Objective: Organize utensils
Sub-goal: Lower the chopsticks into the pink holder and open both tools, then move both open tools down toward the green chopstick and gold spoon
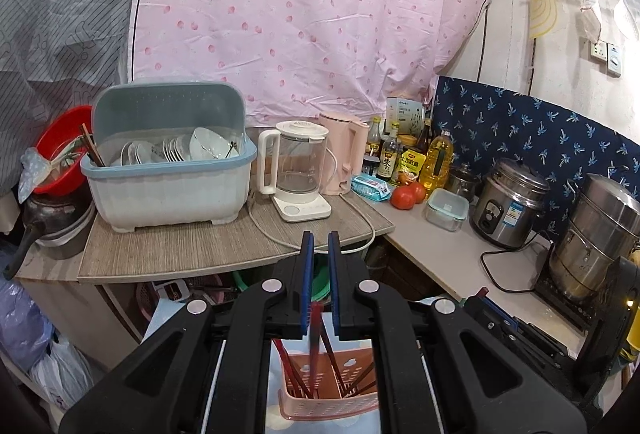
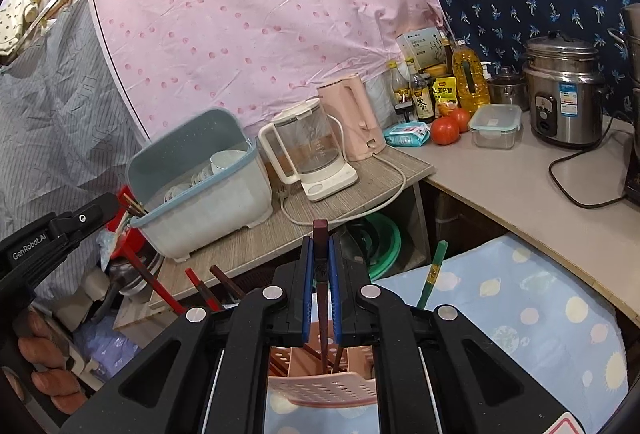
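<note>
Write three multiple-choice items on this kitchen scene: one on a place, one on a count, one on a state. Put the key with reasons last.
1. Where does the glass kettle stand?
A. between the dish rack and the pink kettle
B. on the rice cooker
C. inside the pink holder

2. How many tomatoes lie by the clear lidded box?
A. none
B. two
C. five

3. What is the right tool doing?
A. gaping wide and holding nothing
B. shut on a dark chopstick
C. gripping a bowl

Key: 1 A, since the rack stands on one side of it and the pink kettle on the other. 2 B, since two red tomatoes show side by side. 3 B, since the chopstick stands pinched between the blue pads above the holder.
</note>
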A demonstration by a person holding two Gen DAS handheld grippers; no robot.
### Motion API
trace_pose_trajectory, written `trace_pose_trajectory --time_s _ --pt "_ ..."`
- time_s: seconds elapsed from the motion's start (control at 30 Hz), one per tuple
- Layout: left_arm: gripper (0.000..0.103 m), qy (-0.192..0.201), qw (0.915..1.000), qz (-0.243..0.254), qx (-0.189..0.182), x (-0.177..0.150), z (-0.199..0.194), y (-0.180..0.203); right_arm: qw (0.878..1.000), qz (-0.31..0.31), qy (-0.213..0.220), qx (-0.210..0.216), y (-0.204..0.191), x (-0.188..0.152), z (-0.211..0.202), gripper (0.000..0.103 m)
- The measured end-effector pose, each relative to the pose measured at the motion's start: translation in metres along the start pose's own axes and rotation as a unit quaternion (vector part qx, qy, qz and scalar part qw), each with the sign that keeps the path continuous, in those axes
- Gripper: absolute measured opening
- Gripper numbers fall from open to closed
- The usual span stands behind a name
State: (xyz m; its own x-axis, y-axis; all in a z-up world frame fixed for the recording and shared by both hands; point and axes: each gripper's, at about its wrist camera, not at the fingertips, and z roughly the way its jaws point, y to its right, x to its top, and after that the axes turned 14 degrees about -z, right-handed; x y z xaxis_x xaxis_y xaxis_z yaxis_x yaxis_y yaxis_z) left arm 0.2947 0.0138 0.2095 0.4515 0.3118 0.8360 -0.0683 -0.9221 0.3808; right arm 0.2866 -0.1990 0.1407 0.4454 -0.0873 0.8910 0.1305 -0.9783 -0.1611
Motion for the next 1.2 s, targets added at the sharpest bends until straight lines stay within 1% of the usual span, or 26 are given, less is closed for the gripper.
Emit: trace_pose_trajectory --time_s 0.07,0.13,0.2,0.5,0.7,0.97,1.2 --pt "0.008 -0.002 1.0000 -0.003 -0.001 -0.002 0.000 -0.001 1.000 0.004 0.004 -0.006 0.001 -0.002 -0.002 0.012" --pt "0.022 -0.005 1.0000 -0.005 0.002 -0.003 0.000 -0.002 1.000 0.007 0.004 -0.008 0.003 -0.003 -0.004 0.015" --pt "0.025 -0.005 0.9999 -0.007 0.004 -0.004 -0.001 -0.004 1.000 0.008 0.004 -0.009 0.004 -0.004 -0.007 0.015" --pt "0.025 -0.018 0.9998 -0.010 0.004 -0.017 -0.012 -0.007 1.000 -0.006 0.007 -0.009 -0.004 -0.008 -0.027 0.015" --pt "0.025 -0.030 0.9995 -0.008 0.003 -0.030 -0.022 -0.007 1.000 -0.010 0.002 -0.005 -0.011 -0.018 -0.042 0.015" --pt "0.025 -0.041 0.9991 -0.006 0.003 -0.047 -0.038 -0.006 1.000 -0.009 -0.009 0.002 -0.018 -0.039 -0.061 0.015" --pt "0.025 -0.055 0.9985 0.005 0.004 -0.070 -0.053 -0.006 1.000 -0.016 -0.022 0.003 -0.022 -0.063 -0.081 0.015"
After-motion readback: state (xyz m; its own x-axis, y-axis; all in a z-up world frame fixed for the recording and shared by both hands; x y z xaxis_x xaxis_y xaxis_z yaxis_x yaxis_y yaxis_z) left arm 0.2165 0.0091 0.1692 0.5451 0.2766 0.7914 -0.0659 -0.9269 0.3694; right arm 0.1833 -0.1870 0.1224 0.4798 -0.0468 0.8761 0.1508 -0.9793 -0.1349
